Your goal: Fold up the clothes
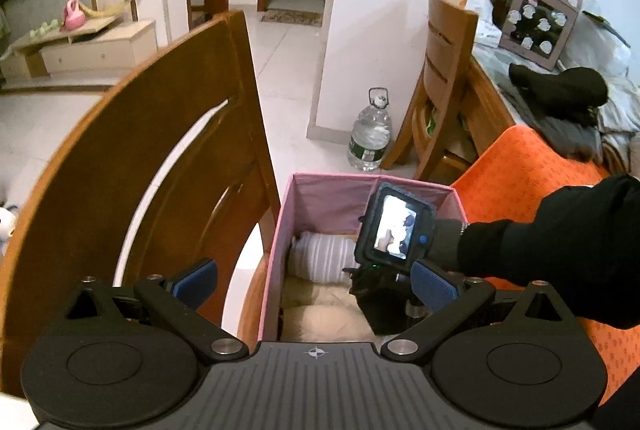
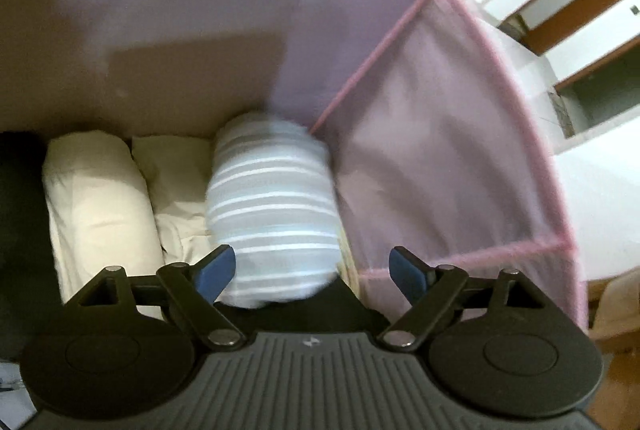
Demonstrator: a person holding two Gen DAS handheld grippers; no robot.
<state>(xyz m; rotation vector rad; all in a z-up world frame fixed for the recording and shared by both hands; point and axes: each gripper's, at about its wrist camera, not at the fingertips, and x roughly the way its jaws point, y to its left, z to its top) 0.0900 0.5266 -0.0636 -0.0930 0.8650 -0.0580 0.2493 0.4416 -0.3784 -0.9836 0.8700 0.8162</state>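
A pink fabric box (image 1: 320,198) stands on a chair seat, and rolled clothes lie side by side in it. In the right wrist view a grey roll with white stripes (image 2: 272,206) lies against the box wall (image 2: 440,170). Beside it are two cream rolls (image 2: 96,198) and a dark garment (image 2: 20,230) at the far left. My right gripper (image 2: 312,274) hangs open just above the striped roll's near end, and its pads do not press on it. My left gripper (image 1: 316,282) is open and empty over the box's near edge. The right gripper's camera body (image 1: 394,226) reaches into the box.
A wooden chair back (image 1: 160,150) rises at the left of the box. An orange cloth (image 1: 540,182) lies to the right. Black and grey clothes (image 1: 560,90) are piled on the table beyond. A water bottle (image 1: 370,138) and a second chair (image 1: 444,70) stand on the tiled floor.
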